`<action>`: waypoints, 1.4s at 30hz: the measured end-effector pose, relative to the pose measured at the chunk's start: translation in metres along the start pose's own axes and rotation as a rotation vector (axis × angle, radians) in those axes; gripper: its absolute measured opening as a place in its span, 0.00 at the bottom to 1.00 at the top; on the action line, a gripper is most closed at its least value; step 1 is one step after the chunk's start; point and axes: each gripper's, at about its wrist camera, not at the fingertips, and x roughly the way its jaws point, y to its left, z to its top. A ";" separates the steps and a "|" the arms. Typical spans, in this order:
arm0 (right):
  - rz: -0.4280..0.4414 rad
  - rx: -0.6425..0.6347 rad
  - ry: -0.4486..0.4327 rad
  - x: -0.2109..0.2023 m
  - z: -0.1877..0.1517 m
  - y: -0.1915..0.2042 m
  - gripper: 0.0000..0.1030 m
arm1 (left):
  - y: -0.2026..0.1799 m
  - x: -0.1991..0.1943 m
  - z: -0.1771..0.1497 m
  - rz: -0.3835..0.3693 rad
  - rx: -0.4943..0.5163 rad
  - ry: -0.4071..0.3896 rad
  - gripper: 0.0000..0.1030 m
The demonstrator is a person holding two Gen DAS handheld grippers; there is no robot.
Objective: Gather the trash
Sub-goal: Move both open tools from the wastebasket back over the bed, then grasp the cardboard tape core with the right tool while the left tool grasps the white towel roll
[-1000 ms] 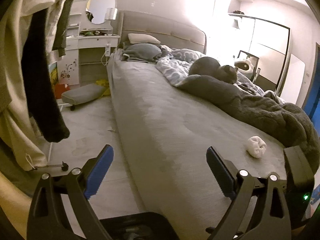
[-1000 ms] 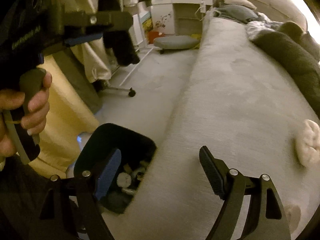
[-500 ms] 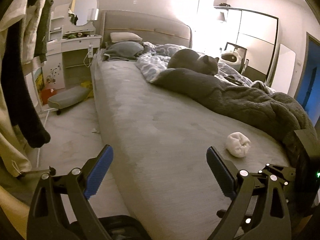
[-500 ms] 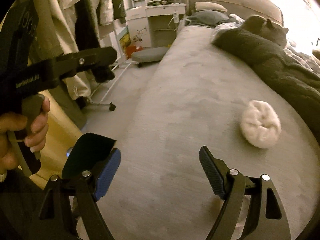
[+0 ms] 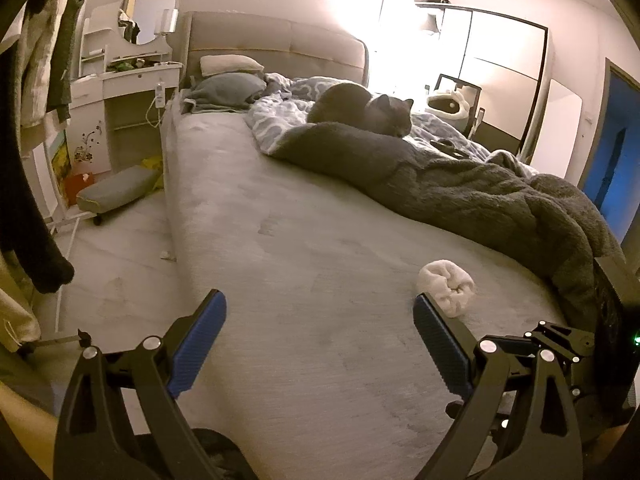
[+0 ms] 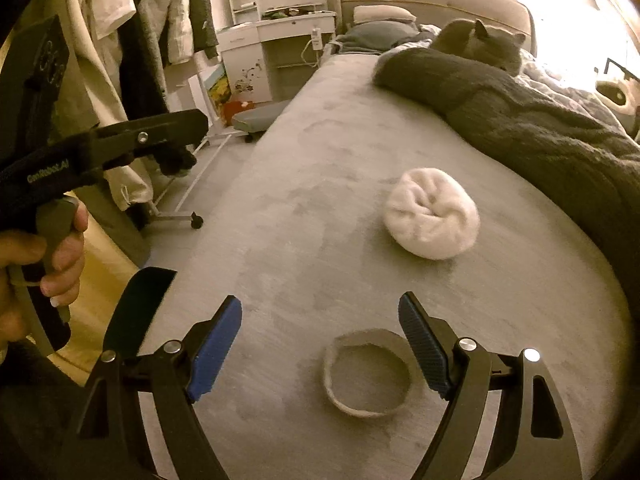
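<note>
Currently the right gripper (image 6: 320,350) hangs over the grey bed (image 6: 312,208) with its blue-padded jaws spread wide and nothing between the pads; a pale ring (image 6: 368,374) lies flat on the cover just below and between its fingertips, not touched by either. Ahead of it and a little to the right sits a white crumpled wad (image 6: 432,214), apart from the ring. The left gripper (image 5: 318,342) is likewise wide open and empty, and from its own camera the wad (image 5: 447,287) lies just beyond its right finger, near the edge of a dark blanket (image 5: 460,196). Only the right view shows the ring, the person's left hand (image 6: 36,264) on the other tool's handle, and pale lettering on that tool, too small to read surely. Only the left view shows the cat (image 5: 362,109) in full, lying on the blanket well beyond.
</note>
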 end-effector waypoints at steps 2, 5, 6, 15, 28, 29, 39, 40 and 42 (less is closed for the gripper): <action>-0.003 0.004 0.003 -0.002 -0.004 -0.006 0.79 | -0.005 0.003 -0.001 -0.003 0.006 0.007 0.93; -0.009 0.002 0.008 -0.002 -0.008 -0.011 0.79 | -0.013 0.008 -0.001 -0.006 0.019 0.016 0.93; -0.011 0.000 0.011 -0.002 -0.009 -0.012 0.79 | -0.016 0.009 -0.001 -0.005 0.027 0.019 0.93; 0.004 0.004 0.031 -0.002 -0.016 -0.023 0.69 | -0.039 0.024 -0.002 -0.014 0.080 0.049 0.92; 0.033 0.033 -0.010 -0.019 -0.023 -0.038 0.48 | -0.060 0.040 0.000 -0.049 0.066 0.060 0.92; 0.026 0.034 -0.016 -0.022 -0.022 -0.040 0.48 | -0.062 0.042 0.000 -0.050 0.068 0.061 0.92; 0.000 0.090 -0.037 -0.042 -0.036 -0.071 0.48 | -0.093 0.062 -0.002 -0.085 0.091 0.082 0.92; 0.002 0.096 -0.038 -0.045 -0.038 -0.075 0.48 | -0.098 0.063 -0.003 -0.092 0.098 0.082 0.92; -0.001 0.105 -0.046 -0.050 -0.041 -0.080 0.48 | -0.109 0.067 -0.005 -0.105 0.116 0.080 0.92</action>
